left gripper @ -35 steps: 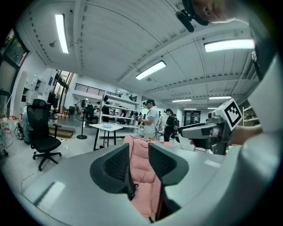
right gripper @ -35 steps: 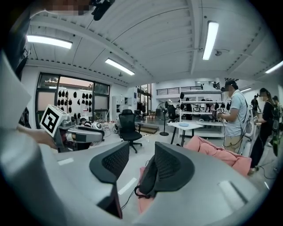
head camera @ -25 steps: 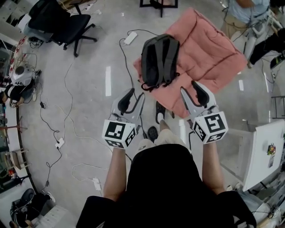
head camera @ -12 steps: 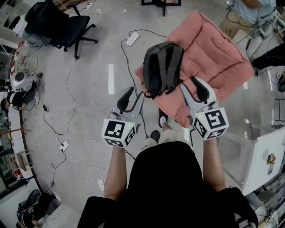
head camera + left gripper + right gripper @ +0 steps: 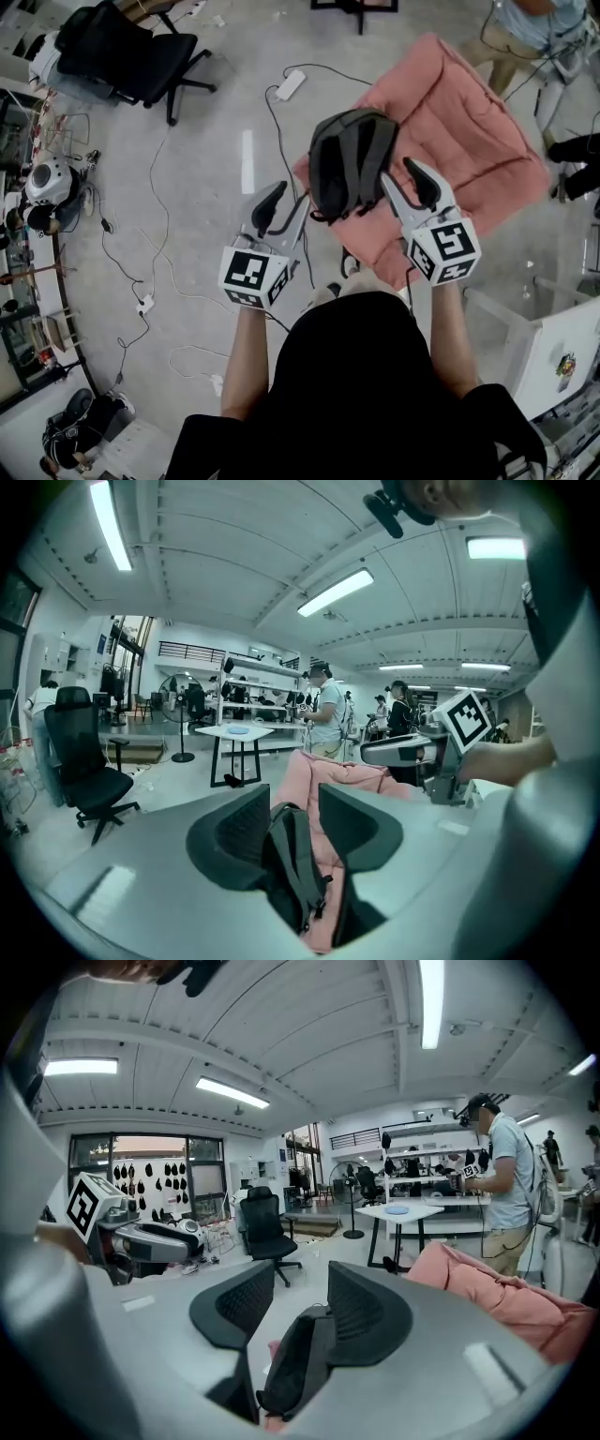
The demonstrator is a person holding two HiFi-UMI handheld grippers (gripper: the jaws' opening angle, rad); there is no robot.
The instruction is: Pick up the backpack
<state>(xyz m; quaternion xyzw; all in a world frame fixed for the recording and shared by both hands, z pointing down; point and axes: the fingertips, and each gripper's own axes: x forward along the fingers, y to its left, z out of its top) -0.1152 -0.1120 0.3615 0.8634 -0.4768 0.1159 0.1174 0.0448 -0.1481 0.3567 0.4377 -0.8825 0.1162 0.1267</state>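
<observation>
A dark grey backpack (image 5: 345,161) lies straps-up on the near left corner of a pink padded cushion (image 5: 459,150) on the floor. My left gripper (image 5: 283,207) hangs just short of the backpack's near left side, its jaws opening with nothing pressed between them. Close by the backpack's right edge, over the cushion, my right gripper (image 5: 407,191) is open and holds nothing. Through the gap of the left gripper (image 5: 295,825) the backpack (image 5: 292,869) and cushion (image 5: 339,778) show ahead. The right gripper (image 5: 300,1302) frames the backpack (image 5: 295,1365) from its side.
A black office chair (image 5: 131,52) stands at the far left. Cables and a power strip (image 5: 289,85) run over the floor left of the backpack. A white table (image 5: 555,349) is at the right, a person (image 5: 525,23) stands beyond the cushion.
Both grippers have moved forward towards the backpack, which now sits closer between them in the head view. The left jaws stand a little wider.
</observation>
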